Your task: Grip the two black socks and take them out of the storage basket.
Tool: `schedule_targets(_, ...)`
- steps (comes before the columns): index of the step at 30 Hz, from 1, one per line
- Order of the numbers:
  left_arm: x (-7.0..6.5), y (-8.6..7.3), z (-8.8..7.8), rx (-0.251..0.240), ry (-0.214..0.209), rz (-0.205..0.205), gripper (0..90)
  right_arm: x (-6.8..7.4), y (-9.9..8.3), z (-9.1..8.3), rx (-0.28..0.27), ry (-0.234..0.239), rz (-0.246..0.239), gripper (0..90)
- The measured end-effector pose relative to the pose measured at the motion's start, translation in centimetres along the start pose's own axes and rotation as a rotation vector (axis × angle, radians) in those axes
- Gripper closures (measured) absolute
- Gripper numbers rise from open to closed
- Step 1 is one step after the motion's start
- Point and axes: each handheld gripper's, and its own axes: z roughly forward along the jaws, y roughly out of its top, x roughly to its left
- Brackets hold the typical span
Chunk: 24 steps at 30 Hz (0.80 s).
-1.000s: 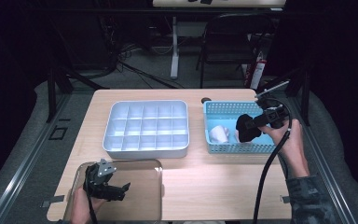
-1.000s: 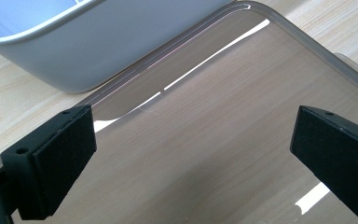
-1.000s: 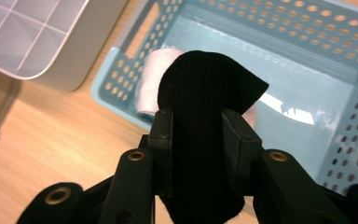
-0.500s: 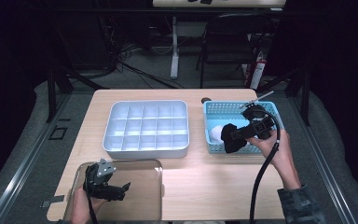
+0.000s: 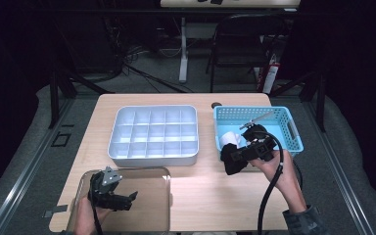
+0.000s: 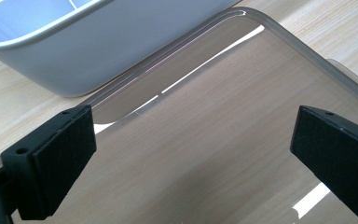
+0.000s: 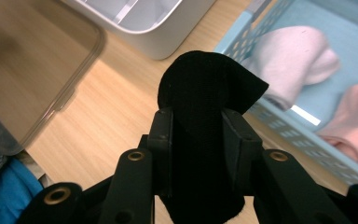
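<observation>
Black rolled sock [image 7: 200, 116], clamped in the right hand-held gripper [image 5: 236, 155] at frame centre-right, could slip loose mid-carry.

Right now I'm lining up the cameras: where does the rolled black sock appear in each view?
High view: rolled black sock right of centre, over the table beside the blue basket, clamped in the right gripper.
Left gripper view: not in this picture.
Right gripper view: centre, between the jaws.
Shared landmark: white divided tray.
</observation>
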Motion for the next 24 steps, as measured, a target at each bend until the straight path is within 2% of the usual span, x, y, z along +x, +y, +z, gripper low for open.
schedule_targets(4,0.0,0.0,0.0,0.002,-0.003,0.001,0.1,0.3,-0.5,0.9,0.019,0.011,-0.013,67.4)
schedule_targets(6,0.0,0.0,0.0,0.000,-0.001,-0.001,0.1,0.4,-0.7,1.4,0.013,0.023,0.001,67.4)
schedule_targets(12,-0.1,0.0,0.0,-0.004,-0.009,-0.005,0.1,0.8,-1.5,3.1,0.047,0.037,-0.003,67.2)
schedule_targets(15,-0.2,0.1,0.0,-0.010,-0.021,-0.005,0.1,1.0,-2.0,4.0,0.048,0.025,0.007,67.2)
schedule_targets(17,-0.4,0.3,0.0,-0.015,-0.024,-0.006,0.1,0.9,-2.2,4.4,0.084,0.029,-0.012,67.1)
schedule_targets(24,-1.4,1.8,-0.6,-0.065,-0.029,0.005,0.1,1.1,-2.8,5.4,0.091,0.006,0.002,66.9)
